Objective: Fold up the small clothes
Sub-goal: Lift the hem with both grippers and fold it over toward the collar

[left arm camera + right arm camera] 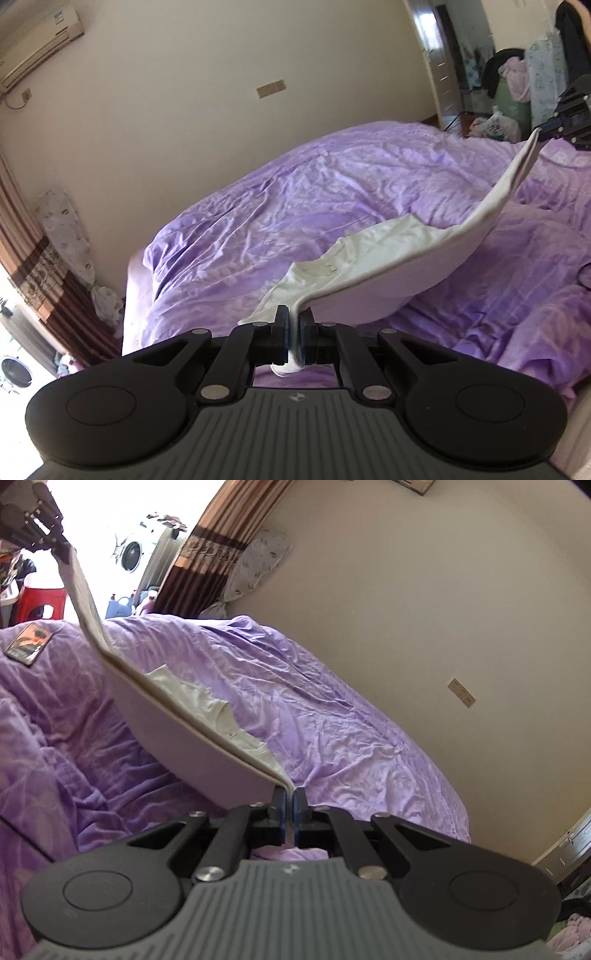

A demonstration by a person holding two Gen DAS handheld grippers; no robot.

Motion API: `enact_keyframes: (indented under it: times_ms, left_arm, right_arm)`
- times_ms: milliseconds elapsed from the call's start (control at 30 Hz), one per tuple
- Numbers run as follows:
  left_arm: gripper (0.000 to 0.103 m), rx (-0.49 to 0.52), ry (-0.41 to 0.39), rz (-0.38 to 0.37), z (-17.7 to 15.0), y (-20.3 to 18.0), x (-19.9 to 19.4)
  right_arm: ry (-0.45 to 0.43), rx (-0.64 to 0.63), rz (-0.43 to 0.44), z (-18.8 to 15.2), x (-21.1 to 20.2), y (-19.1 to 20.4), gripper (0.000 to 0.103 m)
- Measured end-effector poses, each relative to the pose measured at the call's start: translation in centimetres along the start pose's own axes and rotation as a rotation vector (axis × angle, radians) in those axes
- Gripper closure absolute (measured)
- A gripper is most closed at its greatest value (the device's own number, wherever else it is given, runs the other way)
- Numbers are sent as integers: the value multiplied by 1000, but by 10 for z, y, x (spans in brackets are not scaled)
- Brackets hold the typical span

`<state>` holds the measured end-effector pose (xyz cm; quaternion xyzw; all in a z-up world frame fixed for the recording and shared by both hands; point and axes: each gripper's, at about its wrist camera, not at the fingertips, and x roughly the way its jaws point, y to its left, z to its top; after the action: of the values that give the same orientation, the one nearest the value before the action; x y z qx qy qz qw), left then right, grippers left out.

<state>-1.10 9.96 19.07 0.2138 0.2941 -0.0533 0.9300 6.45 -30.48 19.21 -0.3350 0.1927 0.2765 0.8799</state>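
Two grippers are seen: the left gripper [294, 334] and the right gripper [289, 814], each closed on a corner of cloth. One white garment [388, 258] is counted, stretched between them. One bed [258, 229] is shown, covered by one purple duvet [332, 720]. One air conditioner [37, 40] is mounted on the wall, and one wall switch plate [271, 88] is seen. One striped curtain [210, 550] is hung by the window. One washing machine [131, 554] is made out beyond it. One red stool [42, 598] is counted.

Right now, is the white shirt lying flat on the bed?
No. The white shirt hangs stretched in the air above the bed, pinched by the left gripper and the right gripper.
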Motion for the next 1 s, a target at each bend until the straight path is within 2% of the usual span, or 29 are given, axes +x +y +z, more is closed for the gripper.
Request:
enact_keyframes:
  times_ms: [233, 433, 700, 867, 1000]
  left_arm:
    - [98, -10, 13, 47, 19, 22, 58]
    - [98, -45, 59, 84, 43, 49, 130]
    - [98, -102, 178, 69, 52, 73, 253]
    - [98, -153, 322, -1, 36, 81, 341]
    - [98, -209, 406, -27, 11, 85, 400]
  right_arm:
    - [-38, 50, -16, 18, 57, -22, 103]
    - [-11, 119, 3, 39, 140, -60, 103]
    - [70, 187, 65, 50, 295, -94, 103]
    - [179, 255, 130, 33, 407, -96, 103]
    - [269, 282, 174, 9, 484, -80, 103]
